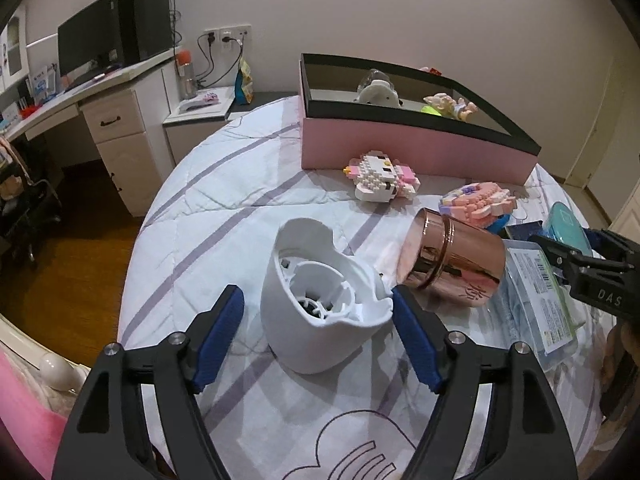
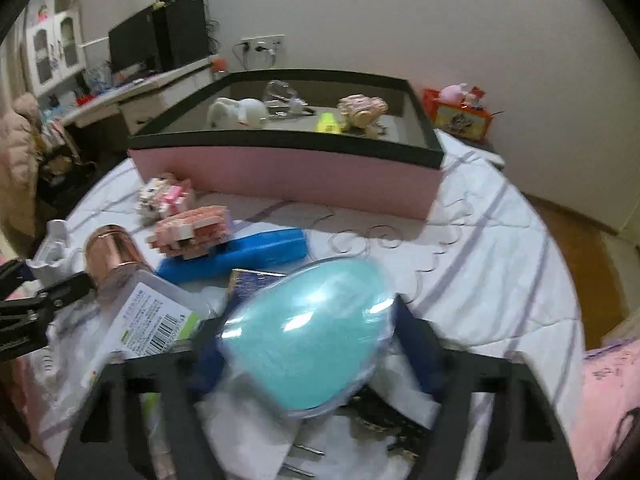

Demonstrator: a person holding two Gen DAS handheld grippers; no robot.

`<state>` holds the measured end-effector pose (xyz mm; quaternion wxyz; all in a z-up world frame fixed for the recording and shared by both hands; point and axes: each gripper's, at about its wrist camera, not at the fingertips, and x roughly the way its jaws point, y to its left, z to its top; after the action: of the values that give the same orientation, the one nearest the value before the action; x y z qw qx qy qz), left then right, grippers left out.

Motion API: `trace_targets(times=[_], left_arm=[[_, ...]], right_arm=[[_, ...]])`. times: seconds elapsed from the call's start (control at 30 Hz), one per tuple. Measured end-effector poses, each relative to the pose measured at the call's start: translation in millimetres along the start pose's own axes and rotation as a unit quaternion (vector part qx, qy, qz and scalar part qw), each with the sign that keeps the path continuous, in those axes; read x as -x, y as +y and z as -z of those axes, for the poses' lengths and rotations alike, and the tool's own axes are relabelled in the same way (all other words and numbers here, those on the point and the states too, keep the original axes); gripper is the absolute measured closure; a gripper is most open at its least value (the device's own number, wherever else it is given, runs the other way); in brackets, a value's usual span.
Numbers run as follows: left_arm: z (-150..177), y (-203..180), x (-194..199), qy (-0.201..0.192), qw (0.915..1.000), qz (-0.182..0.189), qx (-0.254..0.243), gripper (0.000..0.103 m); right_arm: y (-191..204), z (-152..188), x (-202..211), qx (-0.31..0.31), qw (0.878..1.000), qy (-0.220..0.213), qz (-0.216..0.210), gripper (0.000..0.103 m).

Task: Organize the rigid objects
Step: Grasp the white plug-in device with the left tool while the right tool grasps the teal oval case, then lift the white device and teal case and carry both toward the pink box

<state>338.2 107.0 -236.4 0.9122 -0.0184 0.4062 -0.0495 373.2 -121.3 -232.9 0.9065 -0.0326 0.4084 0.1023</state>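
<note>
My left gripper [image 1: 318,320] is open around a white plastic shell [image 1: 320,300] lying on the bed; its blue pads [image 1: 218,336] stand on either side of it. A rose-gold canister [image 1: 452,258] lies tipped just right of it. My right gripper [image 2: 308,344] is shut on a turquoise egg-shaped case [image 2: 304,336] held above the bedding; it also shows at the right edge of the left wrist view [image 1: 568,224]. A pink box with a black rim [image 1: 400,148] stands behind and holds several toys.
Two pink-and-white brick figures [image 1: 384,178] [image 1: 480,204] lie before the box. A clear labelled packet [image 1: 536,296], a blue flat block [image 2: 236,256] and a dark card [image 2: 248,280] lie near the canister. A desk [image 1: 80,96] and wood floor are to the left.
</note>
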Motion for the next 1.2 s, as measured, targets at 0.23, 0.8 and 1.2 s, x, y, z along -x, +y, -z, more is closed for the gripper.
trace_targets(times=[0.23, 0.8, 1.2], left_arm=[[-3, 1, -6, 0.003, 1.0, 0.003, 0.001, 0.025], [-6, -5, 7, -0.01, 0.9999, 0.003, -0.004, 0.039], [-7, -11, 26, -0.027, 0.9996, 0.01, -0.002, 0.044]], right_arm=[[-6, 5, 6, -0.017, 1.0, -0.011, -0.013, 0.035], [-14, 6, 21, -0.032, 0.999, -0.021, -0.036, 0.036], [-14, 9, 32, -0.032, 0.998, -0.03, -0.047, 0.036]])
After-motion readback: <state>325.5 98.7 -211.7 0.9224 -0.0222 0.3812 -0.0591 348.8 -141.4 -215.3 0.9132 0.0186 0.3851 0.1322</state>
